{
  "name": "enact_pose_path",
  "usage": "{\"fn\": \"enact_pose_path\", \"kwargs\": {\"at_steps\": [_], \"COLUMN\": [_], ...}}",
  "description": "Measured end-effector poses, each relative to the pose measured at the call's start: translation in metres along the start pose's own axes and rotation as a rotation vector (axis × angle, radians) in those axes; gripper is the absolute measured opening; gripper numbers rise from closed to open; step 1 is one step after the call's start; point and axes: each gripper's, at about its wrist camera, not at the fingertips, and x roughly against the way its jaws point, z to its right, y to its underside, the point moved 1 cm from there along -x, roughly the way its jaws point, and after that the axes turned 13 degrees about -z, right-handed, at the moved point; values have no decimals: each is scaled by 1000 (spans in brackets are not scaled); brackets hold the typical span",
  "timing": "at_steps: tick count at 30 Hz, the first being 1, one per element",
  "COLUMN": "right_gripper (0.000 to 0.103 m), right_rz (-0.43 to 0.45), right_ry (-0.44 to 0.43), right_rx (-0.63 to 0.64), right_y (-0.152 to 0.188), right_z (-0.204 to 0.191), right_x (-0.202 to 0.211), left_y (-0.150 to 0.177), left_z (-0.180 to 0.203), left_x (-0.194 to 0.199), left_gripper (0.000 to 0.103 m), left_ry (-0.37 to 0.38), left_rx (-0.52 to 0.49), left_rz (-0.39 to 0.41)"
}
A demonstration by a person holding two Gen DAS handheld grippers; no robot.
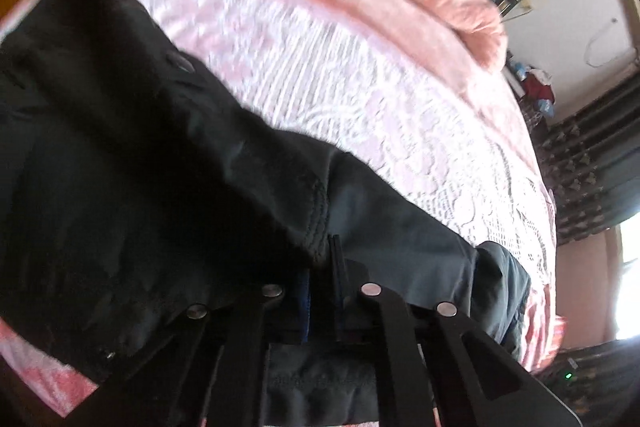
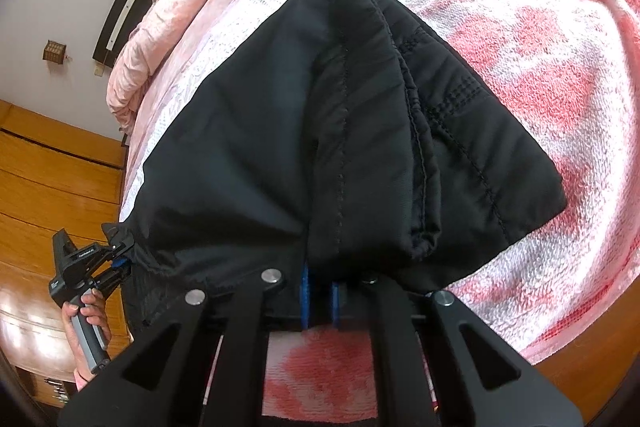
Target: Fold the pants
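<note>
Right gripper (image 2: 319, 291) clamped on the black quilted fabric pants (image 2: 320, 131); left gripper (image 1: 320, 267) clamped on their edge. Pink-and-white patterned bedspread (image 2: 540, 67) beneath both.

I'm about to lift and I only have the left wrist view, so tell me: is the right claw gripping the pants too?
Observer: Yes. The right claw is shut on a bunched edge of the pants.
Operator: What's below that end?
Observer: A red-and-white towel. It shows under the claw and beside the pants.
Operator: How does my left claw look from there?
Observer: The left claw pinches the pants' left edge, and a hand grips its handle.
</note>
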Motion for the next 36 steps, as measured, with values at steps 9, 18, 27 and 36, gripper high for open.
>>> {"fn": "enact_pose_path", "kwargs": {"at_steps": [9,18,27,36], "right_gripper": [8,9,21,45], "right_rz": [64,45,22,82], "right_ry": [-11,114,160,474], "right_rx": [10,6,31,20], "right_y": [-7,-3,-2,11], "right_z": [-3,3,-1,-18], "right_x": [38,27,28,53], "left_y": [103,135,136,145], "left_z": [2,-22,-36,-33], "left_x": [29,-10,4,37], "left_gripper": [9,12,45,77], "left_ry": [-94,-128,-114,-200], "left_rx": [-115,-80,-51,-139], "left_rz": [123,44,-16,67]}}
